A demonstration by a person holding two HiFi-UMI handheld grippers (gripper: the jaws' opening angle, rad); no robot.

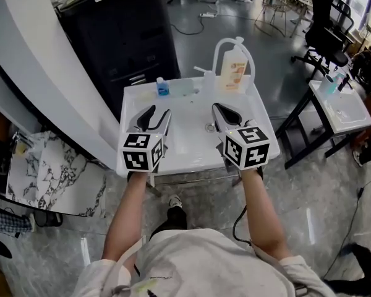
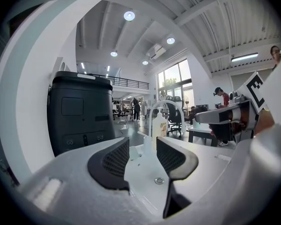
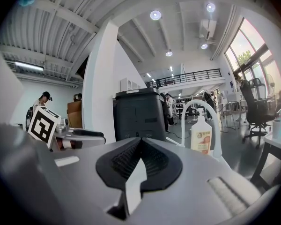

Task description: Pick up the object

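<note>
A white sink basin (image 1: 185, 146) with a drain (image 1: 209, 127) stands before me. On its back rim are a soap bottle with an orange label (image 1: 234, 70), a small blue-capped bottle (image 1: 162, 87) and a small clear bottle (image 1: 208, 79). My left gripper (image 1: 157, 114) hovers over the basin's left part, open with nothing between its jaws; in its own view the left gripper (image 2: 143, 158) frames the soap bottle (image 2: 158, 125) far ahead. My right gripper (image 1: 217, 108) is over the basin's right part, and in its own view the right gripper (image 3: 139, 144) is shut and empty.
A white arched faucet (image 1: 226, 42) curves over the soap bottle. A black cabinet (image 1: 120, 30) stands behind the sink and a white wall (image 1: 43, 73) runs along the left. A marble slab (image 1: 49, 172) lies lower left. A second white sink table (image 1: 340, 107) and an office chair (image 1: 328, 23) are on the right.
</note>
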